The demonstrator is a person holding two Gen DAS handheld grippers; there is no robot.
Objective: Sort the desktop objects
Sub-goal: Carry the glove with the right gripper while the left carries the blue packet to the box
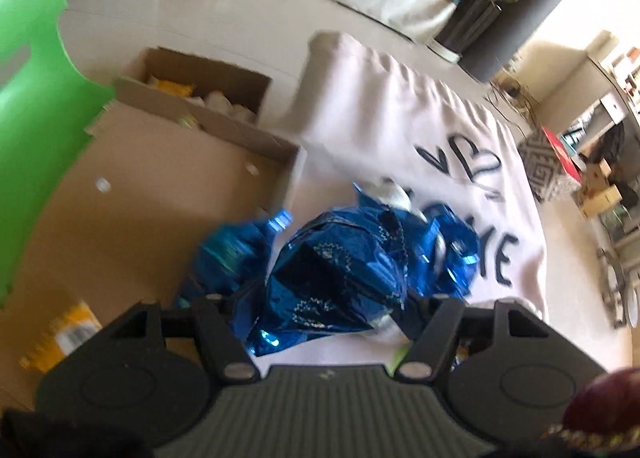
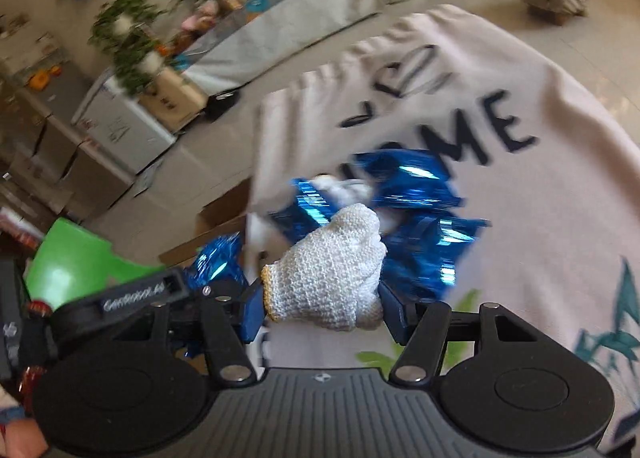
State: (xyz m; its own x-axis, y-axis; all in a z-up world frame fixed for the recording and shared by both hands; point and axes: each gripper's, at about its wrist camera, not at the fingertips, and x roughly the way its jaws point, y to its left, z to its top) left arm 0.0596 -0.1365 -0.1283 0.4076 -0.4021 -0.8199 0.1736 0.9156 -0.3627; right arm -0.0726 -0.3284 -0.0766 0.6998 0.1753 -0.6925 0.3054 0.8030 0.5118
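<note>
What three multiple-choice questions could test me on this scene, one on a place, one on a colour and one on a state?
1. Where is the open cardboard box in the left wrist view?
A. left of the white cloth
B. on the cloth
C. under the foil

2. What colour is the foil wrapping?
A. red
B. blue
C. gold

3. How is the right gripper?
A. open and empty
B. shut on a bottle
C. shut on the white knitted glove

Answers:
1 A: the cardboard box sits left of the white cloth.
2 B: the foil wrapping is shiny blue.
3 C: the right gripper presses its pads on the white knitted glove.
</note>
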